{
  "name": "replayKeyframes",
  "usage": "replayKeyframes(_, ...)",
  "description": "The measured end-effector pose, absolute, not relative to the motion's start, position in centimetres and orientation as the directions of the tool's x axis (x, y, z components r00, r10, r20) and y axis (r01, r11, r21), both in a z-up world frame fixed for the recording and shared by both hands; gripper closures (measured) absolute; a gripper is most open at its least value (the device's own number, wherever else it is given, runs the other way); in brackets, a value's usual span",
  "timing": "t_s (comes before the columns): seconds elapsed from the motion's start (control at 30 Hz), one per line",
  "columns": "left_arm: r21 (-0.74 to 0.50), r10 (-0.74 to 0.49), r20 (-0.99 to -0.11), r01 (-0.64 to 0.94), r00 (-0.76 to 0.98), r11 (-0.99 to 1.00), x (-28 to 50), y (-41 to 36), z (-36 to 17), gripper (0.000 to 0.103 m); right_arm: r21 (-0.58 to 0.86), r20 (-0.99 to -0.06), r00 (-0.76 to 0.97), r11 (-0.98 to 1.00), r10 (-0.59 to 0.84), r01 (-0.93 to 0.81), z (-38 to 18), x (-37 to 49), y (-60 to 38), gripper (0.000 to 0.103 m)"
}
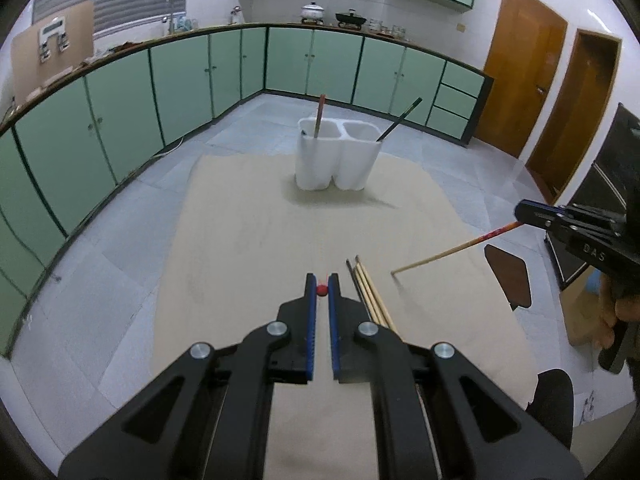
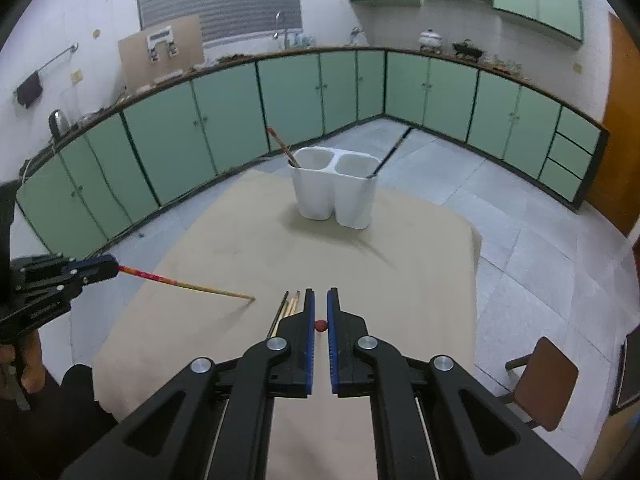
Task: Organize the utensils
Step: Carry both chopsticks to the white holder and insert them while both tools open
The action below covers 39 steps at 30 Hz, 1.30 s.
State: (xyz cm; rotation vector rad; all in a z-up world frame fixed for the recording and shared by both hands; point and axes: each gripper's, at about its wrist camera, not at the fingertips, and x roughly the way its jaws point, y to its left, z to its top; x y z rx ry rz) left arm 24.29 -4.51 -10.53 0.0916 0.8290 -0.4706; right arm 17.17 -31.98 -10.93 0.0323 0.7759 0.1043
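Observation:
A white two-compartment holder (image 1: 336, 156) (image 2: 334, 192) stands at the far middle of the tan mat. Its left cup holds a red-topped chopstick (image 1: 319, 116) (image 2: 282, 146), its right cup a dark chopstick (image 1: 400, 119) (image 2: 391, 152). My left gripper (image 1: 322, 282) (image 2: 116, 267) is shut on a red-ended wooden chopstick (image 2: 188, 285), seen end-on in its own view, tip on the mat. My right gripper (image 2: 321, 298) (image 1: 520, 216) is shut on another red-ended chopstick (image 1: 456, 248), tip touching the mat. Several loose chopsticks (image 1: 370, 292) (image 2: 286, 310) lie between the grippers.
The tan mat (image 1: 248, 240) (image 2: 400, 264) covers a table over a grey tiled floor. A brown chair (image 2: 540, 384) (image 1: 508, 276) stands to the right. Green cabinets (image 1: 180, 76) line the far walls.

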Motion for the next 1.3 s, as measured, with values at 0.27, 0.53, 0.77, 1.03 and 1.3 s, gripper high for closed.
replayKeyframes(0.27, -0.097, -0.379, -0.734, 0.465, 0.564, 0.880, 28.2, -5.7, -7.3, 0.098, 0.072, -0.743, 0.657, 0.991, 0.129, -0.113, -7.6, 21.3, -31.9, 0.097)
replayKeyframes(0.53, -0.120, -0.409, -0.739, 0.492, 0.536, 0.862, 31.7, -7.4, -3.6, 0.098, 0.037, -0.752, 0.650, 0.991, 0.110, -0.125, -3.6, 23.9, -31.7, 0.097)
replayKeyframes(0.77, -0.103, -0.416, -0.700, 0.494, 0.581, 0.863, 34.1, -8.9, 1.1, 0.098, 0.009, -0.720, 0.689, 0.994, 0.082, -0.108, 1.3, 26.2, -32.4, 0.097)
replayKeyframes(1.03, -0.106, -0.423, -0.650, 0.476, 0.632, 0.873, 38.1, -10.9, 5.9, 0.098, 0.001, -0.685, 0.726, 0.997, 0.057, -0.077, 5.8, 30.1, -33.5, 0.097)
replayKeyframes(1.3, -0.102, -0.403, -0.624, 0.441, 0.669, 0.892, 44.2, -13.4, 7.9, 0.098, 0.010, -0.656, 0.754, 1.000, 0.026, -0.026, 7.4, 35.6, -34.7, 0.097)
